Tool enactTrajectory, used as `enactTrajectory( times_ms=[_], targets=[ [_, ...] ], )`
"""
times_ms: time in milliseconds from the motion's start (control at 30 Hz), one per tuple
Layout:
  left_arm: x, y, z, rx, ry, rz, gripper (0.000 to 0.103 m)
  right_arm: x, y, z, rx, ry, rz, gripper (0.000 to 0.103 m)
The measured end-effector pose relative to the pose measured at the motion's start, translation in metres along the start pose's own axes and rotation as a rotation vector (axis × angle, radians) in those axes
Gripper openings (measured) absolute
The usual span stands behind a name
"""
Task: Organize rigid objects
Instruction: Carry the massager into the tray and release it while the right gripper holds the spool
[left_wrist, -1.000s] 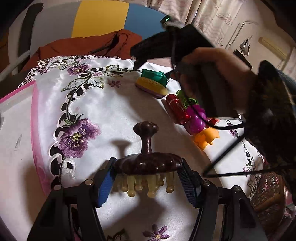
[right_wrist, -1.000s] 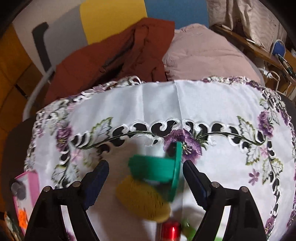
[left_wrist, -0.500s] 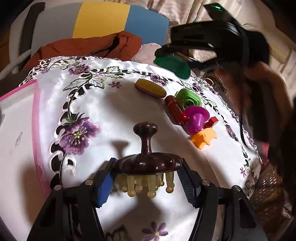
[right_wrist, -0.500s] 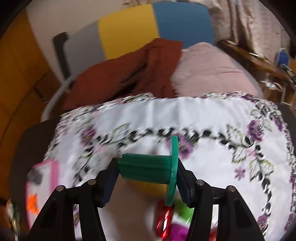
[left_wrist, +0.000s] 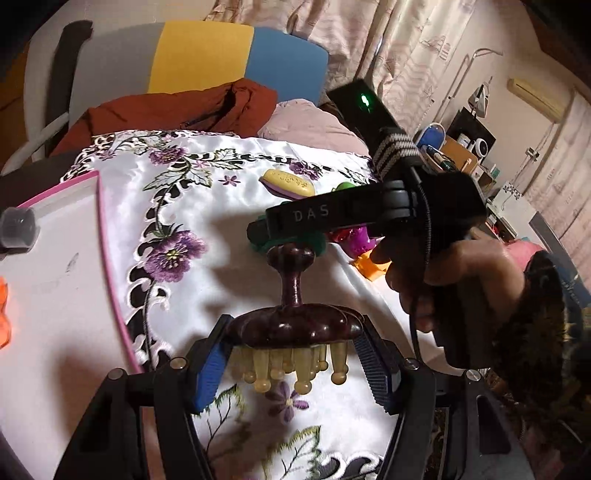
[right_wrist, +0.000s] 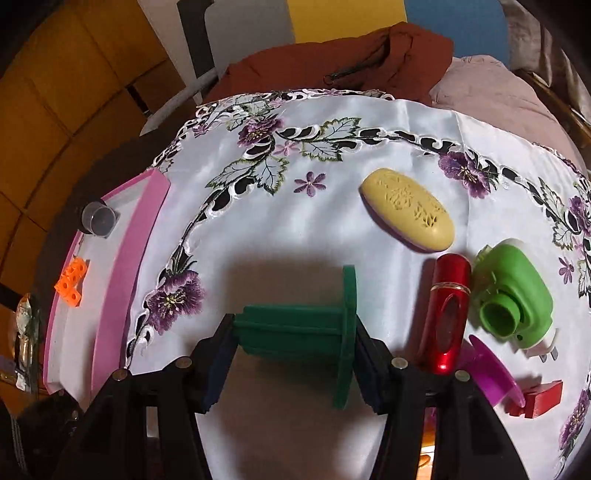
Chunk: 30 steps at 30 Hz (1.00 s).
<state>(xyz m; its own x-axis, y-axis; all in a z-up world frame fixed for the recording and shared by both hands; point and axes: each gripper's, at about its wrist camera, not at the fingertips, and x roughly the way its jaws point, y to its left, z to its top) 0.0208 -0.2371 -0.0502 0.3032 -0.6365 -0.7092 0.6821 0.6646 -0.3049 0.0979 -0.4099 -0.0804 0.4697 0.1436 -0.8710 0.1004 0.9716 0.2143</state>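
My left gripper (left_wrist: 291, 354) is shut on a dark wooden massager (left_wrist: 291, 325), its pale prongs pointing down and its knob handle pointing away, above the white flowered tablecloth (left_wrist: 207, 295). My right gripper (right_wrist: 295, 343) is shut on a dark green spool (right_wrist: 295, 328), pads pressing both ends, held above the cloth. In the left wrist view the right gripper (left_wrist: 284, 240) hangs just beyond the massager's knob, a hand around its grip, the green spool (left_wrist: 319, 245) peeking out under it.
A pink-rimmed white tray (right_wrist: 147, 221) at the left holds an orange block (right_wrist: 72, 282) and a clear cup (right_wrist: 98, 219). At the right lie a yellow oval piece (right_wrist: 408, 208), red tube (right_wrist: 447, 314), light green plug (right_wrist: 513, 291), purple spool (right_wrist: 487, 369) and red block (right_wrist: 541, 398).
The right gripper closed on the green spool, lifted it off the cloth and carried it left, ending in front of the massager. The left gripper drifted a little with the massager still held.
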Motion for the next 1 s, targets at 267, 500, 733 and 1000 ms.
enactTrajectory(
  times_ms=[267,500,733,1000],
  targets=[
    [-0.031,0.008,0.001,-0.044,-0.037,0.019,0.066,-0.001,-0.003,-0.004,0.018,-0.001,0.01,0.06],
    [-0.068,0.038,0.003,-0.136,-0.081,0.045,0.066,0.005,0.001,-0.005,-0.007,0.002,-0.059,0.06],
    [-0.096,0.085,0.006,-0.222,-0.131,0.125,0.066,0.004,0.003,-0.004,-0.02,0.007,-0.066,0.06],
    [-0.082,0.148,0.019,-0.321,-0.098,0.195,0.066,0.006,0.006,-0.001,-0.031,0.013,-0.088,0.06]
  ],
)
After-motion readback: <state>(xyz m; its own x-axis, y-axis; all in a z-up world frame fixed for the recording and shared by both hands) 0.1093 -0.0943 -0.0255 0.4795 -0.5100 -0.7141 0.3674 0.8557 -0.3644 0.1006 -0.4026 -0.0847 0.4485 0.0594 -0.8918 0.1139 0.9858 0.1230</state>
